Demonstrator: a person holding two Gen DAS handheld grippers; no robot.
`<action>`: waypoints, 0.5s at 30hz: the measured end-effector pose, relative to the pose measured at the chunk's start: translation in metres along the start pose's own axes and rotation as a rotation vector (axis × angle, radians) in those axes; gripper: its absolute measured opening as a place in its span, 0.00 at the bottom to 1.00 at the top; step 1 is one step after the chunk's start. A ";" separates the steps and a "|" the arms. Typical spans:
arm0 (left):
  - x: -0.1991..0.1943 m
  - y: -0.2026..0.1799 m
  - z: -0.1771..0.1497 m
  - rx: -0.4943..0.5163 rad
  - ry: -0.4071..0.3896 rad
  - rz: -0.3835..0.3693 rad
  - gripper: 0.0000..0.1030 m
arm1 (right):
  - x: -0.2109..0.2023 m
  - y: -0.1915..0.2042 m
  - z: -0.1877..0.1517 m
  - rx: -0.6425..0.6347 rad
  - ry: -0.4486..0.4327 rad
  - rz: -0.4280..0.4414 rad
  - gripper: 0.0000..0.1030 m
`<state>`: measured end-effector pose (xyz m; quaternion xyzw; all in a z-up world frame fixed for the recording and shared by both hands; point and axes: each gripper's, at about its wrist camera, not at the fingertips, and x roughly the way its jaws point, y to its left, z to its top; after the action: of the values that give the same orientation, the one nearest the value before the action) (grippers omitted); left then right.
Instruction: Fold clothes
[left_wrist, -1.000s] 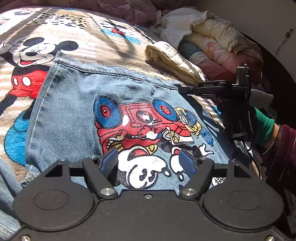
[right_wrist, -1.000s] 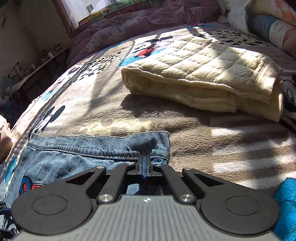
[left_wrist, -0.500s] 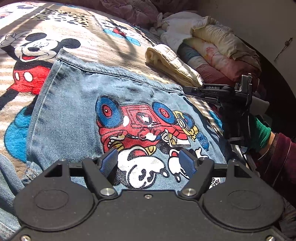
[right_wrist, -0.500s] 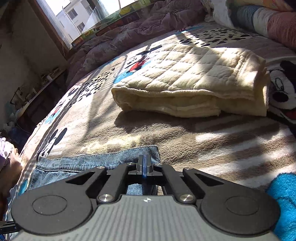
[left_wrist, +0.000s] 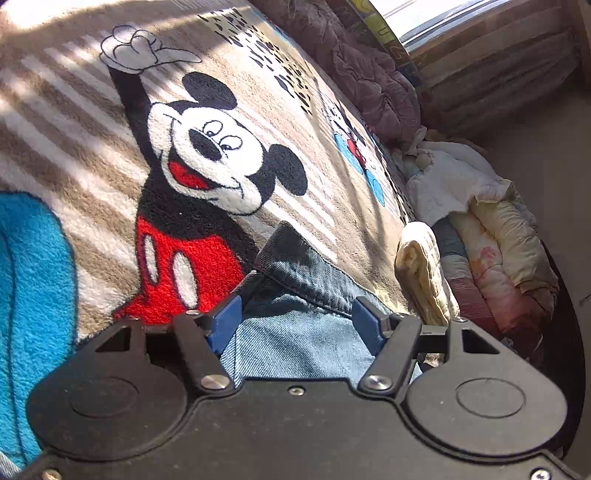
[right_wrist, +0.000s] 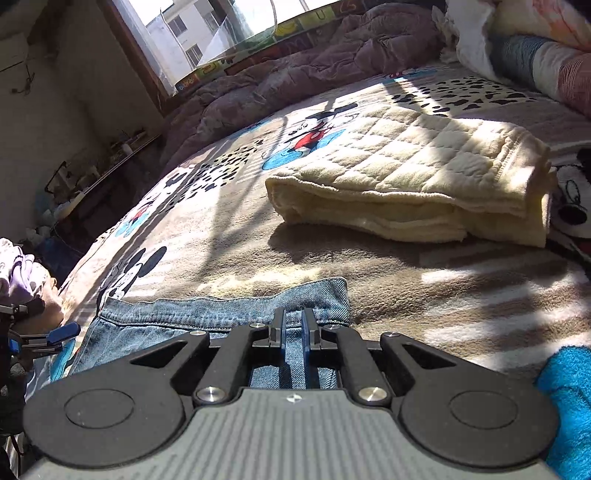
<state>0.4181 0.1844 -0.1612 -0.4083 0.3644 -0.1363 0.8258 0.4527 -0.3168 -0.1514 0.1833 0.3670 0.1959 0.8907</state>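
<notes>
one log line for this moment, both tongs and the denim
task: fold clothes | right tongs: shut on denim garment hem corner | left tongs: closing around other hem corner, pads not yet pressing | folded cream blanket: apart

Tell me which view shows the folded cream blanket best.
The right wrist view: the folded cream blanket lies in the open, top and layered edge sunlit. The left wrist view shows only its narrow end, partly behind the gripper.

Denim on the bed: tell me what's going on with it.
A person is folding a denim garment on a cartoon-print blanket with two handheld grippers. The right gripper is clamped on one hem corner. The left gripper is closing around the other corner but has not gripped it yet. A folded cream blanket lies beyond.
</notes>
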 end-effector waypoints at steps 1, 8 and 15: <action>-0.004 0.000 0.002 -0.010 0.004 -0.013 0.63 | -0.001 -0.001 -0.002 0.002 -0.001 0.000 0.00; -0.029 -0.015 -0.003 0.073 -0.036 -0.032 0.68 | -0.027 0.005 -0.010 -0.050 -0.024 -0.002 0.09; -0.057 -0.060 -0.057 0.378 -0.017 -0.013 0.68 | -0.097 0.043 -0.055 -0.184 -0.065 0.036 0.09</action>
<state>0.3421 0.1440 -0.1092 -0.2495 0.3224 -0.2042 0.8900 0.3403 -0.3165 -0.1112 0.1134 0.3151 0.2388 0.9115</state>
